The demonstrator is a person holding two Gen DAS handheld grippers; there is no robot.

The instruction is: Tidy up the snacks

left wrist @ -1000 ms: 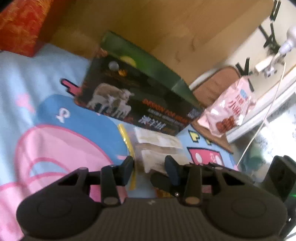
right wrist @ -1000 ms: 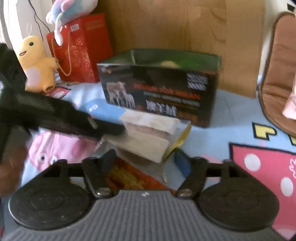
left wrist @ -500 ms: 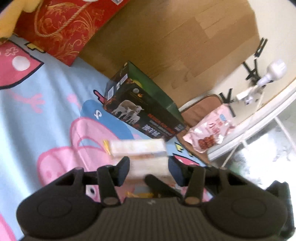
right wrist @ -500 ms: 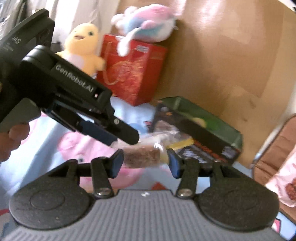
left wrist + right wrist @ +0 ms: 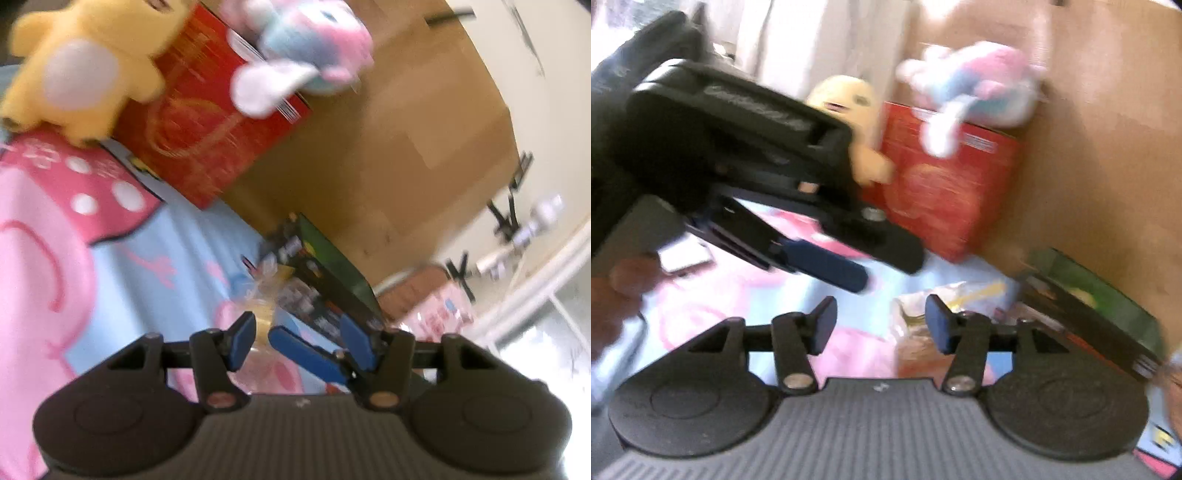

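A clear snack bag [image 5: 264,295] with a yellow strip lies on the cartoon blanket, in front of the open dark snack box [image 5: 325,284]. In the right wrist view the bag [image 5: 923,314] sits just left of the box [image 5: 1100,317]. My left gripper [image 5: 299,334] is open and empty, above and short of the bag. My right gripper [image 5: 881,325] is open and empty, with the bag beside its right finger. The left gripper also shows in the right wrist view [image 5: 879,258], and a right finger [image 5: 306,356] crosses between the left jaws.
A red gift bag [image 5: 207,122] stands against the wooden panel [image 5: 388,129], with a yellow plush [image 5: 81,62] and a pink-blue plush [image 5: 306,51] by it. A pink snack packet [image 5: 439,314] lies at the right near a brown cushion. The frames are blurred.
Both grippers held the clear bag between them half a second ago. Now both have let go and lifted back, and the bag lies on the blanket by the box.
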